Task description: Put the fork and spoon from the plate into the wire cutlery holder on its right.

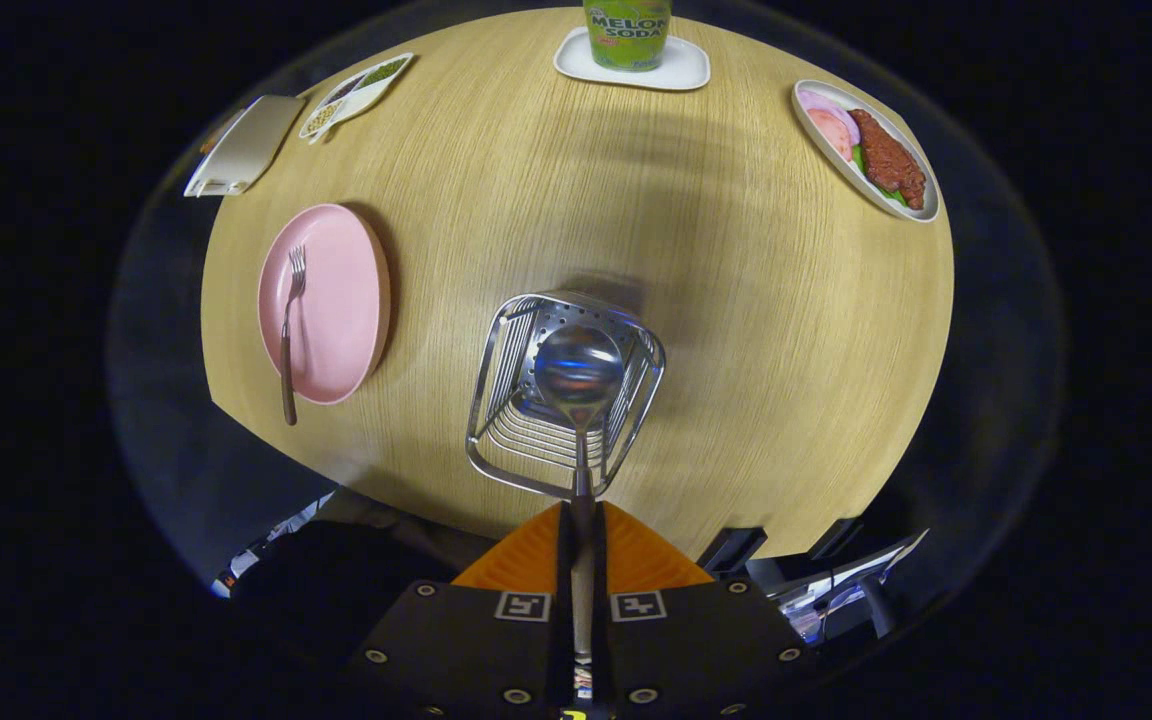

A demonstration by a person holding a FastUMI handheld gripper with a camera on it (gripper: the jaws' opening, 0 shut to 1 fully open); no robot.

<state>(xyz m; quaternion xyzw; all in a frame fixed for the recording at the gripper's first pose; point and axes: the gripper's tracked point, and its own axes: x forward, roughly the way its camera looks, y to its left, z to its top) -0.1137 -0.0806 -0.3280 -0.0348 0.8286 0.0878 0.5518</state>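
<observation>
My gripper [581, 535] is shut on the handle of a metal spoon [578, 372], which points straight ahead along the fingers. The spoon's bowl hangs over the open top of the wire cutlery holder [506, 400], seen from above just beyond the fingers. To the left of the holder lies a pink plate [336, 300] near the table's edge. A fork [290, 330] rests on the plate, tines away from me, its dark handle sticking out over the near rim.
The round wooden table [736, 300] also bears a green can [626, 32] on a white tray at the far side, a dish of meat and greens [871, 150] at the far right, a divided dish [356, 92] and a beige case [244, 145] at the far left.
</observation>
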